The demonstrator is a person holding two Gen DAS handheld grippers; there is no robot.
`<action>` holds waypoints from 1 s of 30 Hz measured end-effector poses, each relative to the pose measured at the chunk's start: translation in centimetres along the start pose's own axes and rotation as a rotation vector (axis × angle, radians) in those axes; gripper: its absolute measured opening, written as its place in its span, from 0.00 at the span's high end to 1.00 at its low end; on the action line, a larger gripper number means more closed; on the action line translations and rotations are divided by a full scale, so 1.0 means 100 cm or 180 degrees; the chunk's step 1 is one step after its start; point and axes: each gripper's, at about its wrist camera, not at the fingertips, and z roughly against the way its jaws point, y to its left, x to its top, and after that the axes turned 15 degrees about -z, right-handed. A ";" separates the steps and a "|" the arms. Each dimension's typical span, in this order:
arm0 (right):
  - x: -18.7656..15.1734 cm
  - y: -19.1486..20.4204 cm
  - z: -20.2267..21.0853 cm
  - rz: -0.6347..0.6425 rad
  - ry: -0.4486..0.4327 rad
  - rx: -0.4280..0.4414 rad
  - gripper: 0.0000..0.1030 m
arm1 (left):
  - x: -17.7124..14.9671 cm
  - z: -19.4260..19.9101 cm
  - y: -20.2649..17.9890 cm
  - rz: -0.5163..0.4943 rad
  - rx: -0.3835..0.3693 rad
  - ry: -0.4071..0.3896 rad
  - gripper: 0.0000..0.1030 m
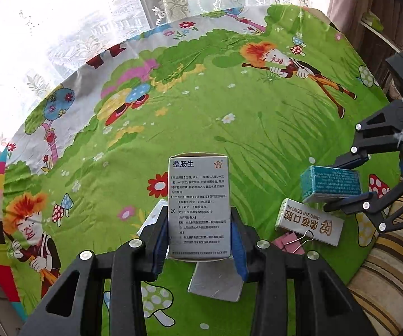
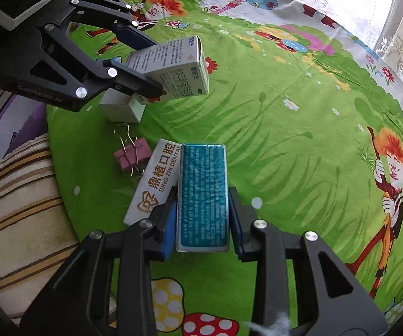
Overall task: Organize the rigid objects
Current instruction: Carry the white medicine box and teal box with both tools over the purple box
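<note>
**Two boxes held over a cartoon tablecloth**

While both tools are clamped on cartons, most of what shows is the table covering: a bright green cloth [image 1: 257, 140] printed with grass, flowers, spotted mushrooms and orange-haired cartoon figures. Behind its far edge hang white lace curtains [image 1: 173, 0] against a sunlit window. A cushion with brown and cream stripes [image 2: 13, 196] lies just off the near edge.

The left gripper [image 1: 200, 238] pinches a white medicine box [image 1: 200, 207] between its blue pads, lifted above the cloth. The right gripper [image 2: 202, 218] squeezes a teal box [image 2: 203, 196] the same way.

On the cloth lie a white dental box [image 2: 156, 184] just beside the teal one, a pink binder clip [image 2: 132, 155] near it, and a small white carton [image 2: 121, 109] below the left tool.
</note>
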 end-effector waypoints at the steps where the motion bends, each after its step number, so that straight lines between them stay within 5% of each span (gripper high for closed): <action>1: -0.004 0.002 0.007 -0.0018 -0.0047 -0.0031 0.64 | -0.003 0.002 0.012 0.0162 0.0065 -0.0007 0.61; 5: -0.018 0.011 0.035 -0.0105 -0.0241 -0.0199 0.64 | -0.022 0.024 0.029 0.0513 0.0139 -0.0175 0.61; 14: -0.045 0.043 0.072 -0.0569 -0.0511 -0.0520 0.64 | -0.111 0.092 -0.010 0.1408 0.0073 -0.0705 0.61; 20: -0.062 0.076 0.082 -0.0874 -0.0631 -0.0633 0.64 | -0.188 0.118 -0.042 0.2077 0.0065 -0.0797 0.61; 30: -0.083 0.125 0.097 -0.0885 -0.0724 -0.0521 0.64 | -0.291 0.160 -0.063 0.2626 0.0241 -0.0852 0.61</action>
